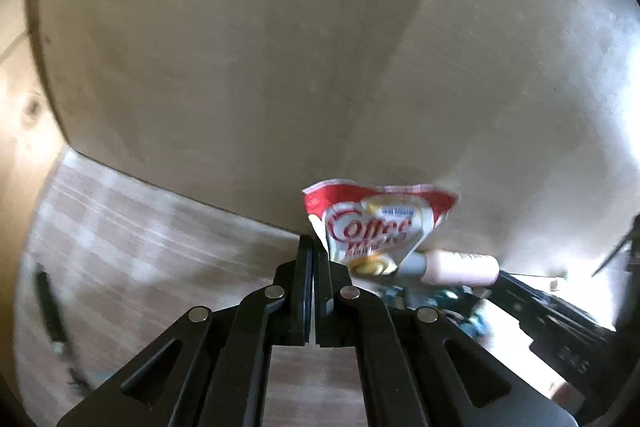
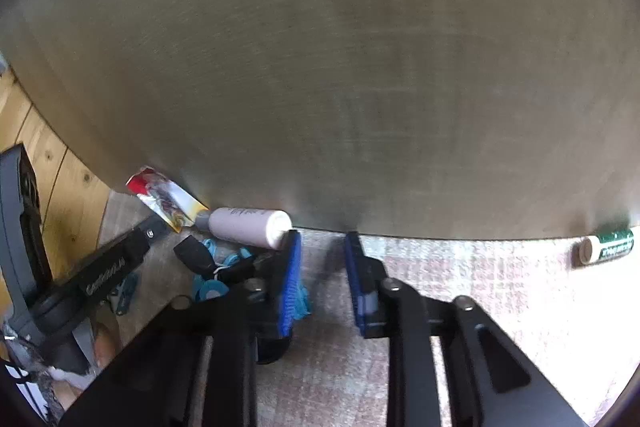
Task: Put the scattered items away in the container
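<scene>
While pinched in the left gripper (image 1: 313,247), the sachet (image 1: 376,227) hangs rightward.

Left wrist view low and close, facing the far wall (image 1: 240,47), right wrist view low beside it, same heading, shared ground: sachet (image 1: 376,227), pale tube (image 2: 250,227), wall foot.

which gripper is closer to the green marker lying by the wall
Right. The green marker lies off to the right, ahead of the open right gripper. The left gripper, jaws shut on the creamer packet, is on the far side, beyond the pink tube.
</scene>
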{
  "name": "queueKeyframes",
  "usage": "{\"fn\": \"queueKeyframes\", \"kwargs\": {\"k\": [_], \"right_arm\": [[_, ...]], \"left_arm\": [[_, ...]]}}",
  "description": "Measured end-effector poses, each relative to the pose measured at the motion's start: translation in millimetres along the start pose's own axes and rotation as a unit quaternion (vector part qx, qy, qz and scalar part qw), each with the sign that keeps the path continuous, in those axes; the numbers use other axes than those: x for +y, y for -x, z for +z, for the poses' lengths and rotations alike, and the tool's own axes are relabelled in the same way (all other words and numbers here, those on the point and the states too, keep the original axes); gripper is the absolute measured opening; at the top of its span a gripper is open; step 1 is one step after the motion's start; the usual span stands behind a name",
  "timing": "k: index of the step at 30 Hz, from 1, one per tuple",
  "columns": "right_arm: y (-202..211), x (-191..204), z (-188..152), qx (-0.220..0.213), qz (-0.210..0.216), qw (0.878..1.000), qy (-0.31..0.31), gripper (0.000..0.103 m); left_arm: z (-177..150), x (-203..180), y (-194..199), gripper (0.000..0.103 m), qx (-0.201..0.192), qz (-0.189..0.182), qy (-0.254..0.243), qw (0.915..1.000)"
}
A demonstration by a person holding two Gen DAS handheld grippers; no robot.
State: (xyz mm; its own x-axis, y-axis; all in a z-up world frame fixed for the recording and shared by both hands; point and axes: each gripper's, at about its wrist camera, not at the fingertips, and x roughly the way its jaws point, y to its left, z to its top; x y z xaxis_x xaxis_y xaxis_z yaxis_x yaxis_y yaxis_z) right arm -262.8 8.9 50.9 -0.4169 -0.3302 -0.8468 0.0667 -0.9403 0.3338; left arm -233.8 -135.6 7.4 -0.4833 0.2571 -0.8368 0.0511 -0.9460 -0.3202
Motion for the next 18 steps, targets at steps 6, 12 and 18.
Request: {"fn": "queueKeyframes", "kwargs": {"k": [6,12,18], "right_arm": [[6.7,6.4,-21.8,0.015,-0.015,0.999,0.050,0.012],[37.5,-20.4,-69.3,0.042,0.002,0.998,0.049,0.011],[91.0,-64.5,-118.2,0.103,0.041,0.993,0.046,0.011]], "left_arm": [[-30.8,-45.0,7.1,0.000,0.020,-0.025,-0.062,0.9976],[-95.5,-73.3,37.9,0.000,0.060,-0.068,-0.110,0.9897],[-177.4,-109.2,79.1,0.005,0.170,-0.183,-0.151,0.9564]]}}
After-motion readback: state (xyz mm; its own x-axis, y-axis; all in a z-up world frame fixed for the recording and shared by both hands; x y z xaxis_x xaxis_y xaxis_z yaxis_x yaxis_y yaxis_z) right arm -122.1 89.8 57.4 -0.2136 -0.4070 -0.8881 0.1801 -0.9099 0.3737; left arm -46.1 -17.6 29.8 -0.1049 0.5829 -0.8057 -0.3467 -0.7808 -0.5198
